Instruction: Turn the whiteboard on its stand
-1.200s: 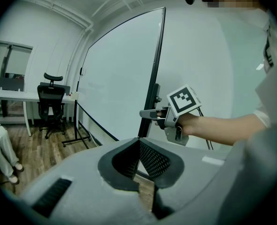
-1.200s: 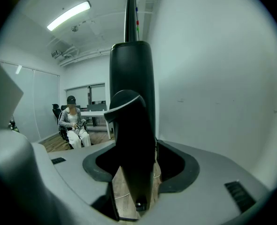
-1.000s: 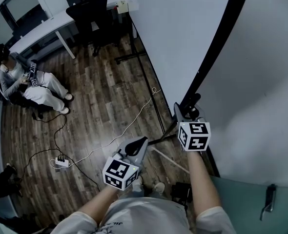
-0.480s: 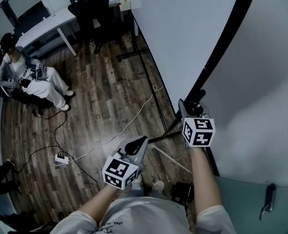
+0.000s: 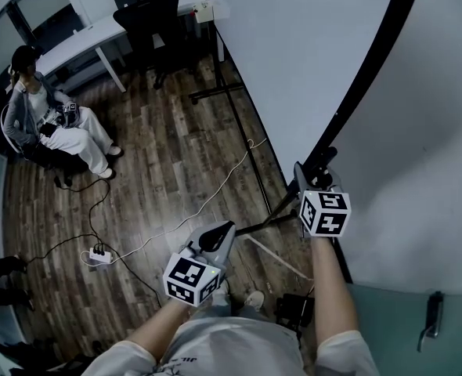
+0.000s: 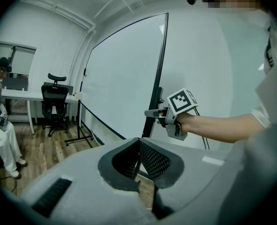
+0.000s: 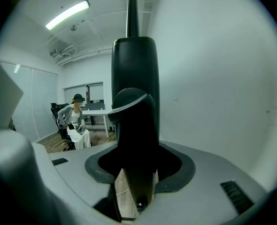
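The large whiteboard [image 5: 294, 53] stands upright in its black frame [image 5: 372, 61], close to the wall. My right gripper [image 5: 319, 171] is at the frame's near edge, by a black knob [image 5: 325, 157]. In the right gripper view the black post [image 7: 134, 78] fills the space between the jaws, which are shut on it. My left gripper [image 5: 221, 232] hangs lower and to the left over the floor. It is shut with nothing in it, its mesh pads [image 6: 152, 158] meeting. The left gripper view shows the board's white face [image 6: 124, 83] and the right gripper [image 6: 150, 112] on the frame.
The stand's black foot bars [image 5: 223, 92] lie on the wooden floor, with another leg [image 5: 270, 249] near my feet. A white cable [image 5: 207, 202] and a power strip [image 5: 99, 254] lie on the floor. A person [image 5: 51, 124] sits at the left. A desk [image 5: 82, 37] and an office chair [image 5: 149, 22] stand at the back.
My right gripper has drifted a little right and lower in the head view, staying on the frame. The left gripper has barely moved. The seated person has shifted in the picture.
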A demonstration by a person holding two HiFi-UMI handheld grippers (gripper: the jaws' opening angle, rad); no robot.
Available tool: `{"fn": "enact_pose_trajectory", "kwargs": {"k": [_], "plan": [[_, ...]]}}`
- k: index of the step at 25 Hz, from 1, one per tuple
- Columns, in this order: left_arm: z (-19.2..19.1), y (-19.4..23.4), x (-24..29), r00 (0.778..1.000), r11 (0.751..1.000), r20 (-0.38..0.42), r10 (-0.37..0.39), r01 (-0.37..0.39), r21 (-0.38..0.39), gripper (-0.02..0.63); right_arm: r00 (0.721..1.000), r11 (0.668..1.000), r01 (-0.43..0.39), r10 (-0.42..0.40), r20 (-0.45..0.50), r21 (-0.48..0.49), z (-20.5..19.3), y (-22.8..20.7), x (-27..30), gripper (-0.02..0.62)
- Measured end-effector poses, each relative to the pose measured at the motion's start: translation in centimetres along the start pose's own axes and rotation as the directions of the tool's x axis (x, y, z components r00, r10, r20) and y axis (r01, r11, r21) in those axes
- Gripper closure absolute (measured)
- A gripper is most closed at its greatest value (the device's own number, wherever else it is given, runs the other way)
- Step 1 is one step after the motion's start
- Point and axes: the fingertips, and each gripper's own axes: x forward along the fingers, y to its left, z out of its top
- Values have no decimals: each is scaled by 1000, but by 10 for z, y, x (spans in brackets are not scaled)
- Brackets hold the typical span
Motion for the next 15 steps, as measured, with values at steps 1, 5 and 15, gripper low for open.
{"fn": "enact_pose_trajectory", "kwargs": {"k": [1,5,15], "plan": [[2,-2,0,1000,1000,2,-3,3,-1,595,1000,1000,2,-2,0,0,1,-3,-4,417],[3,-17,1,1000,1000,5,-27,27,5,595,1000,1000,7,-7,0,3,-5,-16,-28,417],[-2,-62,0,995,994,-1,-97,97,40,595,1000,1000,4,-4,-9,5,-32,-29,-88,419]]}}
